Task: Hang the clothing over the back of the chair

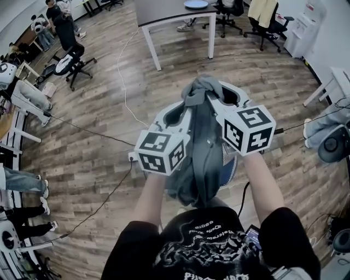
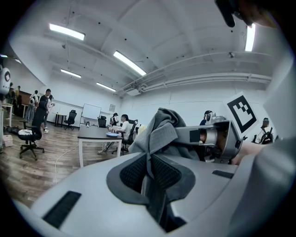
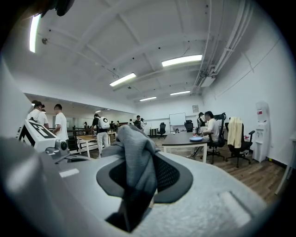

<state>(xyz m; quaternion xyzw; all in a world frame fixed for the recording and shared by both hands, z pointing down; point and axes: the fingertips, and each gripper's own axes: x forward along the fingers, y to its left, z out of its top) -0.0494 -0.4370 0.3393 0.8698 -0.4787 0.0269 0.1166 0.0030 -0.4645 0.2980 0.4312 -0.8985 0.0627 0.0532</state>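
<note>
A grey garment [image 1: 200, 158] hangs in a long fold between both grippers, held in the air above the wooden floor. My left gripper [image 1: 188, 109] is shut on its bunched upper edge, and in the left gripper view the cloth [image 2: 162, 129] is pinched between the black pads [image 2: 132, 173]. Close beside it on the right, my right gripper [image 1: 215, 100] is shut on the same bunch; the cloth [image 3: 134, 150] drapes down through its jaws [image 3: 138, 178]. The two grippers nearly touch. The right gripper's body [image 2: 217, 139] shows in the left gripper view.
A grey table [image 1: 164, 15] with a blue plate [image 1: 196, 4] stands ahead. Office chairs stand at the left [image 1: 72, 61] and the far right [image 1: 268, 24], one with pale clothing on its back. Cables [image 1: 123, 76] run across the floor. People sit and stand at the left edge.
</note>
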